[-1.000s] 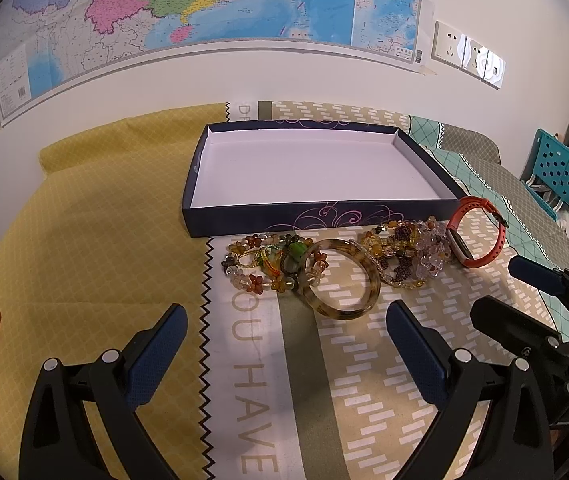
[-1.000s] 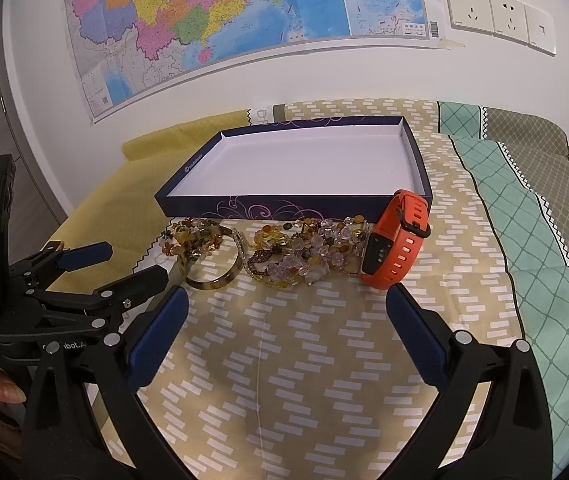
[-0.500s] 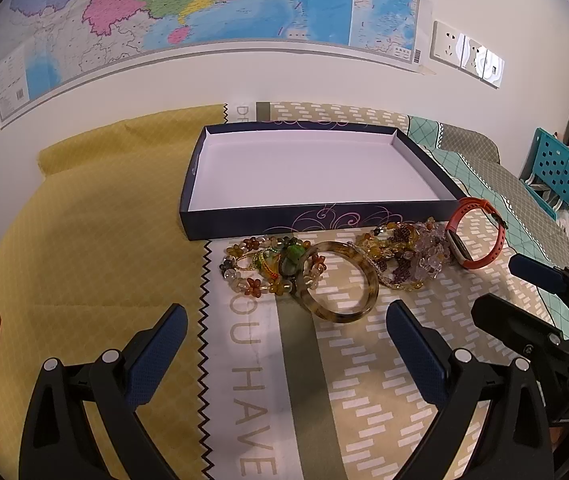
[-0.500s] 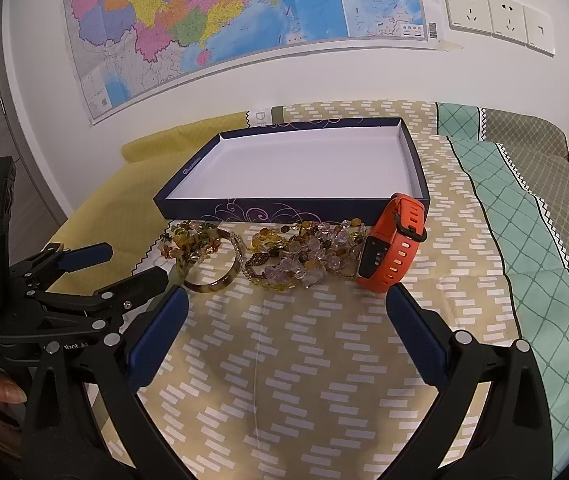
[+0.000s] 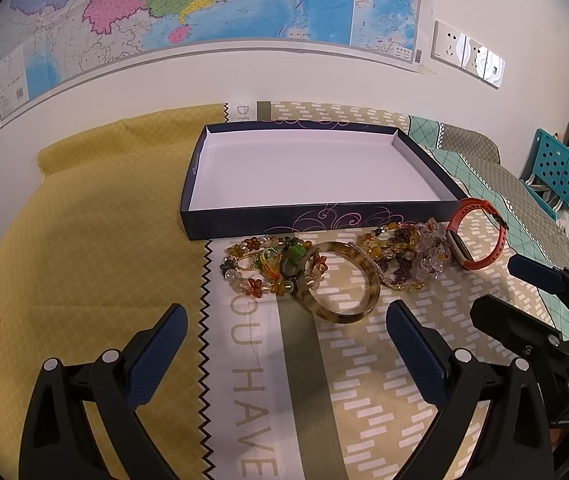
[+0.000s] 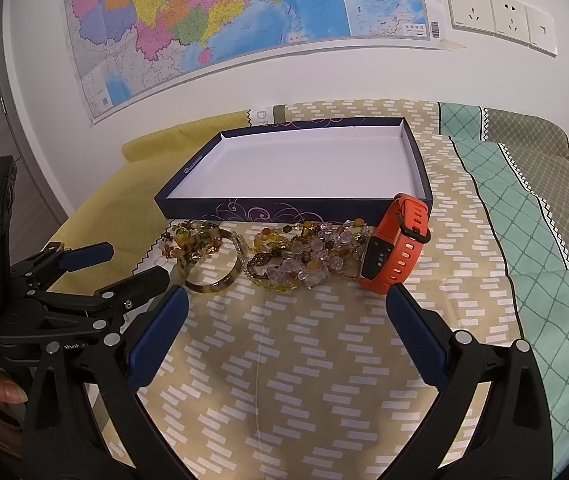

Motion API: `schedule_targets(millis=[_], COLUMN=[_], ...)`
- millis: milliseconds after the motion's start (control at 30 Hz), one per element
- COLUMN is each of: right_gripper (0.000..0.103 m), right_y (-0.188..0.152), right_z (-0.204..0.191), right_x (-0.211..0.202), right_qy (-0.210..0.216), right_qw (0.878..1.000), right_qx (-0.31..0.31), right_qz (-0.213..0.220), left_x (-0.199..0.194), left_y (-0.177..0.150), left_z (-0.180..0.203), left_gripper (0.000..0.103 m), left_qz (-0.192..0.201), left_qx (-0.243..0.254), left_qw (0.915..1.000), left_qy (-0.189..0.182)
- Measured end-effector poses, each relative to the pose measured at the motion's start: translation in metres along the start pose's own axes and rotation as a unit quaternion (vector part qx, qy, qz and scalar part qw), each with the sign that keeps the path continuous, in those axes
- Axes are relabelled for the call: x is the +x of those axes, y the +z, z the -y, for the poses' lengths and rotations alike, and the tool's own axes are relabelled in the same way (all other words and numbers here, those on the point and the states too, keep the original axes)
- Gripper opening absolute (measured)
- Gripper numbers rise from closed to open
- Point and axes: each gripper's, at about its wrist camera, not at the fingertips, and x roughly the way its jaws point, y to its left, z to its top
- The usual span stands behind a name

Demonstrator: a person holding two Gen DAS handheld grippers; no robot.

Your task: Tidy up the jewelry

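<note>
Jewelry lies in a loose row on a patterned cloth (image 5: 364, 380), just in front of an open, empty navy tray (image 5: 244, 222) with a white floor. Nothing is in the tray yet, so the sorting looks barely begun.

From largest to smallest: an orange watch band (image 6: 398, 246) stands on edge at the right end of the row, touching a tangled heap of clear and amber beads (image 6: 304, 258). Left of the heap lies a tortoiseshell bangle (image 5: 340, 284), overlapping a cluster of flower-bead bracelets (image 5: 260, 266) with a green stone.

To do the step well, it seems best to take one loose piece at a time. The watch band suits the right gripper (image 6: 284, 320), being nearest it and standing clear on its outer side. The bangle suits the left gripper (image 5: 284, 336); pinch its bare near rim, away from the beads, so nothing drags along.

Both grippers hover above the cloth, short of the row, jaws spread wide, holding and touching nothing.
</note>
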Motion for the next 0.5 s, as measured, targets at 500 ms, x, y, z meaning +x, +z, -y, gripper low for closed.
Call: schedule_targets(millis=[500], right_gripper=[0.097], right_y=[-0.0002], right_z=[-0.0005], right_x=[0.0004], right_qy=[-0.002], right_qw=[1.0], right_qx=[-0.002], right_qz=[0.001], left_x=[0.0009], left_y=[-0.0018], left_z=[0.0006], left_gripper=[0.096], left_qz=[-0.002], left_qx=[0.0], left_qw=[1.0], left_qy=[-0.007])
